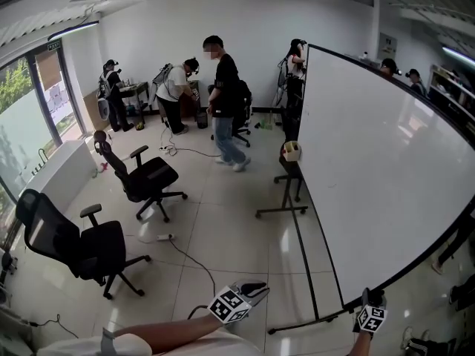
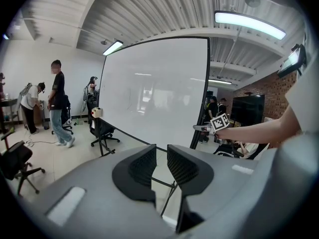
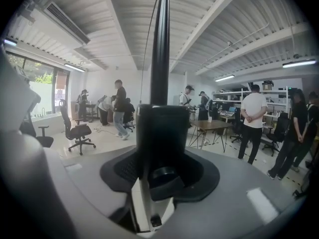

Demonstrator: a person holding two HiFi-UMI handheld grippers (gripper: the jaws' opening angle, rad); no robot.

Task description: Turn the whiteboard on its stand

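Note:
The big whiteboard [image 1: 386,169] stands on its black wheeled stand [image 1: 305,251], its face slanting across the right of the head view. My right gripper [image 1: 369,300] is at the board's lower near corner. In the right gripper view the black frame corner [image 3: 162,133] fills the space between the jaws of the right gripper [image 3: 162,169], and the frame edge [image 3: 160,44] rises straight up. My left gripper [image 1: 254,289] hangs free to the left of the board, its jaws a narrow gap apart with nothing in them. The left gripper view shows the whiteboard [image 2: 154,88] ahead and the right gripper [image 2: 202,128] at its edge.
Two black office chairs [image 1: 145,176] [image 1: 82,243] stand on the tiled floor to the left, with a power strip and cable [image 1: 167,237] between them. Several people [image 1: 226,102] stand at the back. A small box [image 1: 292,150] sits on the stand's far end. Desks and people [image 3: 254,118] lie behind the board.

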